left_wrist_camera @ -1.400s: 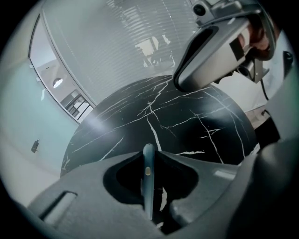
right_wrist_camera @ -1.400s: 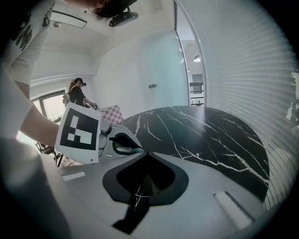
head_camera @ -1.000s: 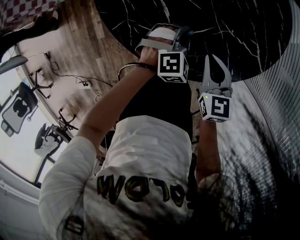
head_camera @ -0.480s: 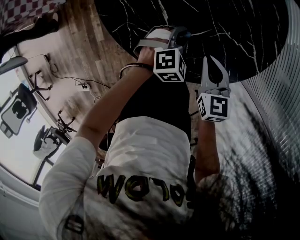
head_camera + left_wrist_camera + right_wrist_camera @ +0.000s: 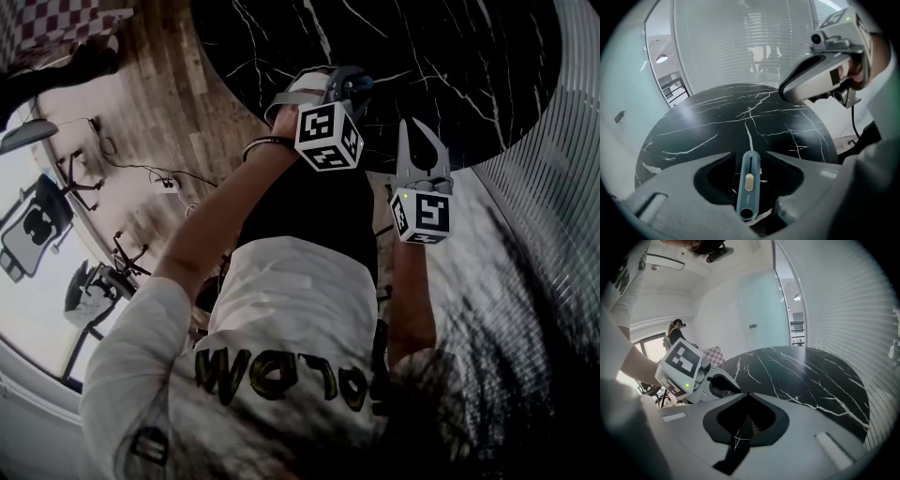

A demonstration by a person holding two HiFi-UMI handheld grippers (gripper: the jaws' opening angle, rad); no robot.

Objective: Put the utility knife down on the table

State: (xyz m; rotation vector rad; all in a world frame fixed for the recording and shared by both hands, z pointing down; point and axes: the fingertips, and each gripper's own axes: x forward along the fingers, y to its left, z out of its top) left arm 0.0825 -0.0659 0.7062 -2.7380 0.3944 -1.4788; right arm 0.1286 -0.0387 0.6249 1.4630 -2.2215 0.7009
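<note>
The grey-blue utility knife (image 5: 749, 180) lies lengthwise between the jaws of my left gripper (image 5: 750, 154), its cream slider facing up. The jaws are opening, and dark gaps show on both sides of the knife, so the pads do not press on it. Whether it rests on the black marble table (image 5: 717, 122) I cannot tell. In the head view the knife (image 5: 354, 82) shows just beyond the left gripper's marker cube (image 5: 328, 136), over the table's near edge. My right gripper (image 5: 747, 394) is shut with nothing in it and hangs beside the left one (image 5: 412, 127).
The round table (image 5: 450, 56) has a white ribbed wall (image 5: 553, 187) curving along its right side. Office chairs (image 5: 37, 220) and cables (image 5: 159, 173) sit on the wooden floor to the left. A person (image 5: 675, 331) stands far off by a window.
The left gripper's marker cube has rolled and tilted while staying at the same spot by the table edge. The right gripper has held still.
</note>
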